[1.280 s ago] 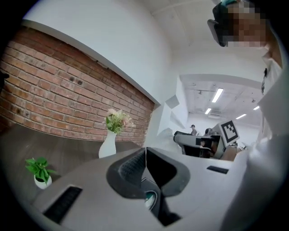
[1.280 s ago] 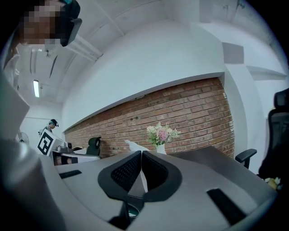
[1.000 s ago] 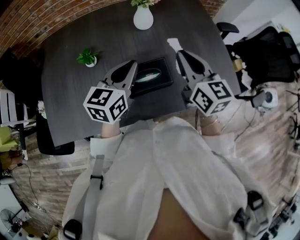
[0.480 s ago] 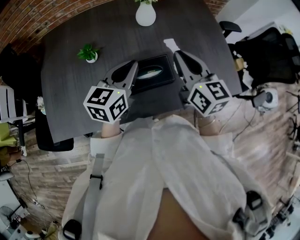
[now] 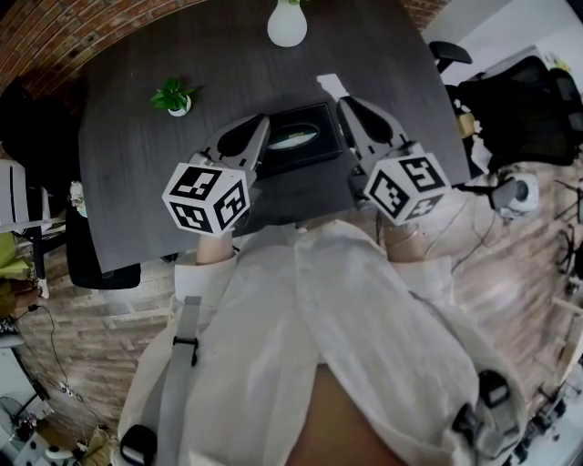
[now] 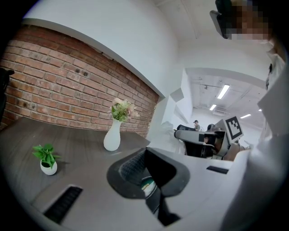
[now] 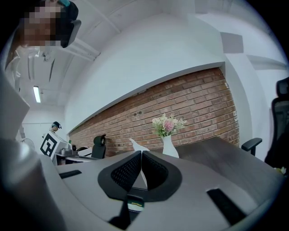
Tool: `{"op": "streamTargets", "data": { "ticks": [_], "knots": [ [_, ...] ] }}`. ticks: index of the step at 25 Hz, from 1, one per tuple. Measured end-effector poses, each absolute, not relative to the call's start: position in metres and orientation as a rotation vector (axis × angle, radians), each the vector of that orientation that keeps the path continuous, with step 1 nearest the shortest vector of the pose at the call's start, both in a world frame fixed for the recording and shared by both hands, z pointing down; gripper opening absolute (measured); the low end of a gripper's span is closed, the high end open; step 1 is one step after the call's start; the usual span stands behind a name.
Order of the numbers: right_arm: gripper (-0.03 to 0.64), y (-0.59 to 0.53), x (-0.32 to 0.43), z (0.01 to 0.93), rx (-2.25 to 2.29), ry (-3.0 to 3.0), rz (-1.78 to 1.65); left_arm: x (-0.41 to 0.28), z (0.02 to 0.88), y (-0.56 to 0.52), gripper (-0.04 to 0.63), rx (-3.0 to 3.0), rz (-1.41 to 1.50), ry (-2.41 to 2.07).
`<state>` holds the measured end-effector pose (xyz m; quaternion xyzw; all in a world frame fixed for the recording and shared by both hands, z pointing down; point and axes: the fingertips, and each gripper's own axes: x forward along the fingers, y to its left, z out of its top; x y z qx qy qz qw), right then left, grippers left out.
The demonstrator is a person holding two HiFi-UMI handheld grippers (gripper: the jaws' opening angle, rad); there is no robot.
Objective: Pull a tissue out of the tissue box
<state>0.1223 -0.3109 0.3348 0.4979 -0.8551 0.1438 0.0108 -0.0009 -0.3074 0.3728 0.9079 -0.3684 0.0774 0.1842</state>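
2 grippers, the left gripper (image 5: 261,122) and the right gripper (image 5: 342,102), 1 tissue box (image 5: 297,137), 1 tissue (image 5: 330,86), 1 white vase (image 5: 287,26), 1 potted plant (image 5: 171,96), 1 dark table (image 5: 137,187), 1 brick wall (image 5: 55,36)

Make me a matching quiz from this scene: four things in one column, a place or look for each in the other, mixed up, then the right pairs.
Things:
1. vase
2. potted plant
3. tissue box
4. tissue

Descriptions:
A. pinched in the right gripper
B. black, oval opening on top
C. white, with flowers in it
D. green leaves, small white pot

Pairs: 1-C, 2-D, 3-B, 4-A
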Motion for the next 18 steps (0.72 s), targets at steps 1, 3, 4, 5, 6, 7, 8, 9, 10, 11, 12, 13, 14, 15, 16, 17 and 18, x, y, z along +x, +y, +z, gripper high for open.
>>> {"op": "streamTargets", "data": {
  "ticks": [1,3,4,5,6,7,8,9,10,11,12,13,14,15,16,17,18],
  "knots": [
    [0.011,-0.3107,0.1217,0.3344,1.55,-2.67,0.447,-0.0006,0.3733,-0.3075,0.005,2.559,0.218,-1.035],
    [0.011,-0.3104,0.1221,0.334,1.554,-2.67,0.445,0.0,0.3741,-0.3077,0.005,2.559,0.222,-1.031],
    [0.011,-0.3103,0.1226,0.3342,1.557,-2.668,0.446,0.0,0.3743,-0.3077,0.005,2.56,0.225,-1.031],
    [0.011,-0.3103,0.123,0.3348,1.558,-2.665,0.447,0.0,0.3744,-0.3076,0.005,2.56,0.227,-1.032],
    [0.011,-0.3103,0.1232,0.3356,1.556,-2.66,0.447,-0.0001,0.3745,-0.3076,0.005,2.56,0.228,-1.032],
    [0.011,-0.3104,0.1233,0.3368,1.555,-2.655,0.445,-0.0001,0.3746,-0.3076,0.005,2.559,0.228,-1.031],
    [0.011,-0.3103,0.1236,0.3381,1.555,-2.651,0.443,0.0,0.3749,-0.3074,0.005,2.559,0.228,-1.029],
    [0.011,-0.31,0.1238,0.3392,1.554,-2.649,0.443,0.0003,0.3753,-0.3071,0.005,2.558,0.228,-1.026],
    [0.011,-0.3096,0.1239,0.3401,1.553,-2.648,0.445,0.0005,0.376,-0.3065,0.005,2.557,0.229,-1.022],
    [0.011,-0.3091,0.1236,0.3406,1.552,-2.648,0.447,0.0005,0.3766,-0.3059,0.005,2.557,0.231,-1.02],
    [0.011,-0.3087,0.1232,0.3409,1.549,-2.647,0.448,0.0003,0.3771,-0.3053,0.005,2.556,0.233,-1.018],
    [0.011,-0.3084,0.123,0.3411,1.548,-2.647,0.449,0.0002,0.3774,-0.3048,0.005,2.556,0.235,-1.016],
    [0.011,-0.3082,0.1229,0.3412,1.548,-2.646,0.45,0.0004,0.3776,-0.3044,0.005,2.557,0.236,-1.015],
    [0.011,-0.308,0.123,0.3412,1.546,-2.645,0.449,0.0007,0.3778,-0.3043,0.005,2.557,0.237,-1.014],
    [0.011,-0.3081,0.1232,0.3416,1.545,-2.643,0.449,0.0011,0.3781,-0.3042,0.005,2.558,0.237,-1.012],
    [0.011,-0.3083,0.1234,0.3425,1.543,-2.642,0.449,0.0015,0.3786,-0.3041,0.005,2.558,0.238,-1.01],
    [0.011,-0.3086,0.1236,0.3436,1.539,-2.64,0.448,0.0017,0.3792,-0.3039,0.005,2.557,0.237,-1.008]
  ]
}}
